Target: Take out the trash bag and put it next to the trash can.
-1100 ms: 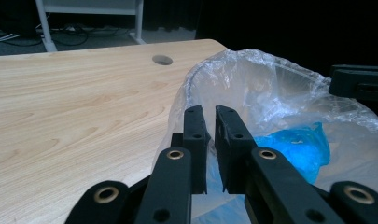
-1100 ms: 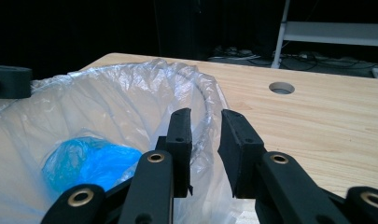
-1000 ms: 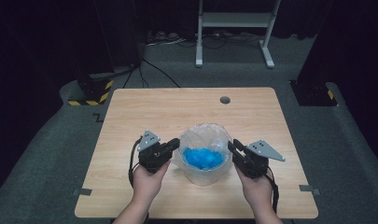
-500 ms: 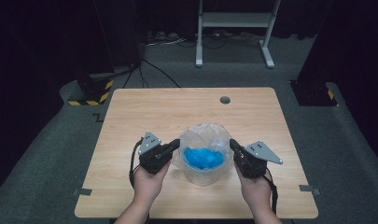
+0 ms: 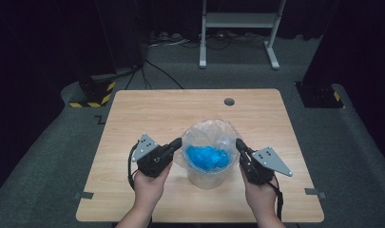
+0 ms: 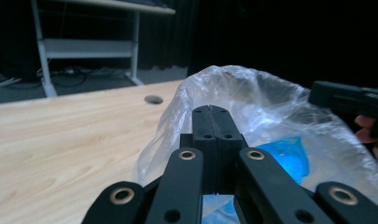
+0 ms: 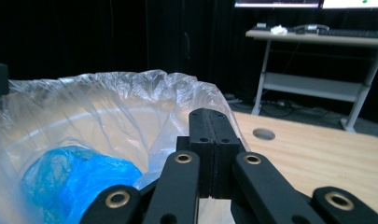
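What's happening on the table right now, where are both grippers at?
A person holds a hand-held gripper in each hand at a clear plastic bag lining a small bin on the wooden table. The left hand-held gripper sits at the bag's left edge, the right hand-held gripper at its right edge. In each gripper view the jaws are closed against the bag's rim. Crumpled blue material lies inside.

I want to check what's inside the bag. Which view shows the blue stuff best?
The high view: it looks straight down into the clear bag onto the whole blue crumpled material. The right gripper view shows part of it through the film; the left gripper view shows a patch behind the jaws.
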The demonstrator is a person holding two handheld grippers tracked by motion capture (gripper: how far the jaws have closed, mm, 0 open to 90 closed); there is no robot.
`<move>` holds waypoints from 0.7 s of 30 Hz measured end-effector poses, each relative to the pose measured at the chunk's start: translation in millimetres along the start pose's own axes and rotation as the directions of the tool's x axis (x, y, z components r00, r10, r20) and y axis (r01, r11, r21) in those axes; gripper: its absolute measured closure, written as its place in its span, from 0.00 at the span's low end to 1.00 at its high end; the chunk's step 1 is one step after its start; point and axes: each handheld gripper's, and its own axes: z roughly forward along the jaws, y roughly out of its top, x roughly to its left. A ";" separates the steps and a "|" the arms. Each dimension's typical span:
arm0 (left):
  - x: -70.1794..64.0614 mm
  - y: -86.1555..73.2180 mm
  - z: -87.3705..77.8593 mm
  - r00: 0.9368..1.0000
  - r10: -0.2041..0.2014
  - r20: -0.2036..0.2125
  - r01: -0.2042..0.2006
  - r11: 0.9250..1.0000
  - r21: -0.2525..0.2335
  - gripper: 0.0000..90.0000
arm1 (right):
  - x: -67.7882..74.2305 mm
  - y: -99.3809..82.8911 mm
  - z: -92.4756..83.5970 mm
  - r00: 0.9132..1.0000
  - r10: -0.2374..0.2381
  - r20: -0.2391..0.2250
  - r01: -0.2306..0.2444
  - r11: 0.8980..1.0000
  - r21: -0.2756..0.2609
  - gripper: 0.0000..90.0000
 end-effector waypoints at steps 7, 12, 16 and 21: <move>-14.9 11.4 -8.3 0.999 0.045 0.017 -0.044 0.998 -0.050 1.00 | 3.8 9.8 -10.3 1.000 -0.014 0.000 0.014 0.998 -0.057 1.00; -7.1 1.9 0.0 1.000 0.002 0.025 -0.002 1.000 -0.001 1.00 | 13.2 12.8 -13.3 0.999 -0.024 -0.021 0.023 0.997 -0.067 1.00; -10.9 3.4 -0.5 0.999 0.021 0.030 -0.021 1.000 -0.004 1.00 | 25.8 16.8 -15.8 0.997 -0.041 -0.058 0.036 0.996 -0.084 1.00; -12.7 -0.7 -3.3 0.999 0.030 0.034 -0.030 0.999 0.022 1.00 | 61.0 15.4 -10.3 0.983 -0.081 -0.162 0.070 0.995 -0.077 1.00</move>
